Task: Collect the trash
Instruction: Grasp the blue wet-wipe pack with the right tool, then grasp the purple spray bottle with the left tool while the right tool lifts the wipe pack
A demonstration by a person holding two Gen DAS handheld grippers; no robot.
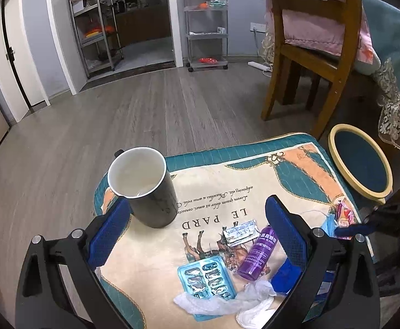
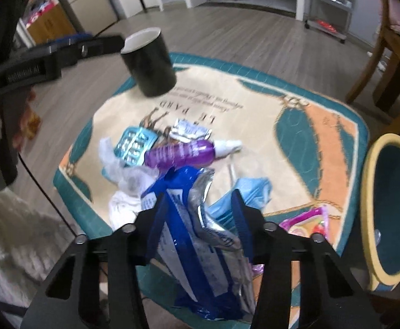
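We see a grey wood-plank floor [image 1: 150,104] carrying a teal-bordered rug [image 1: 290,170] printed "LE PARD". On the rug lie a purple bottle [image 1: 257,252], a blue blister pack [image 1: 208,279], a torn foil sachet [image 1: 239,233], crumpled clear plastic [image 1: 221,303] and a black mug [image 1: 145,189]. A round teal bin [image 1: 361,161] sits just beside the rug's edge.

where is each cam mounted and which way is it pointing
Left wrist: on the left gripper, above the mat, facing the black cup; its blue fingers show, spread apart.
Right wrist: on the right gripper, looking down at the blue packet between its fingers; a sleeve shows at left.
Shared: cup, mat, purple bottle, blister pack, bin.
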